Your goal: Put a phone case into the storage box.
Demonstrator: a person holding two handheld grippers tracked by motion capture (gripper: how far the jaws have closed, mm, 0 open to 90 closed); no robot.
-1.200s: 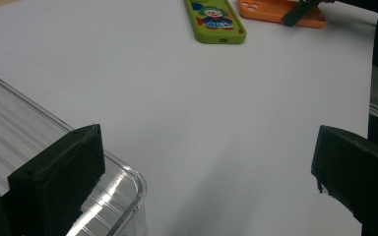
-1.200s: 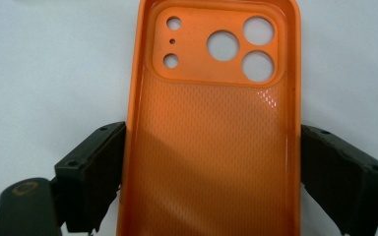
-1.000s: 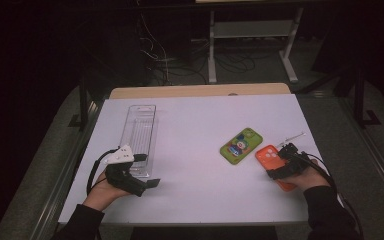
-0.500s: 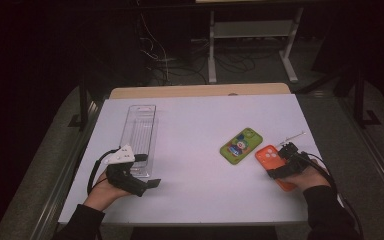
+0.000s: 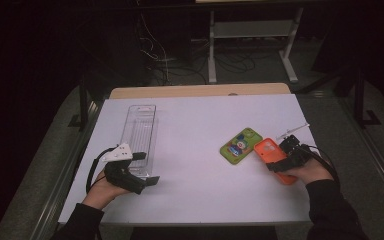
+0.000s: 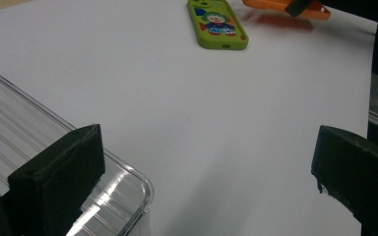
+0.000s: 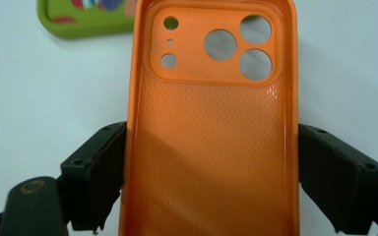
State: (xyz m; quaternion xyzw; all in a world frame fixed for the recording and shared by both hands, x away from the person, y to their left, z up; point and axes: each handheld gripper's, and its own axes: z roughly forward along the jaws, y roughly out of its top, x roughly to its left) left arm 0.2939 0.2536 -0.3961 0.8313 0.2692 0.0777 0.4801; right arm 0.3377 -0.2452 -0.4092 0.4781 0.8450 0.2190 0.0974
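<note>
On the white tabletop (image 5: 200, 130) lie three things. Biggest is a long clear plastic tray (image 5: 140, 135) at the left side. Its near corner sits just under the left gripper (image 5: 147, 168), whose fingers (image 6: 59, 172) are spread wide with nothing between them. Over at the right, the right gripper (image 5: 275, 162) pinches an orange phone case (image 7: 211, 137) by its two long sides, hollow side up. Just beside it lies a green phone case (image 5: 240, 145) with a clown picture, flat on the tabletop.
</note>
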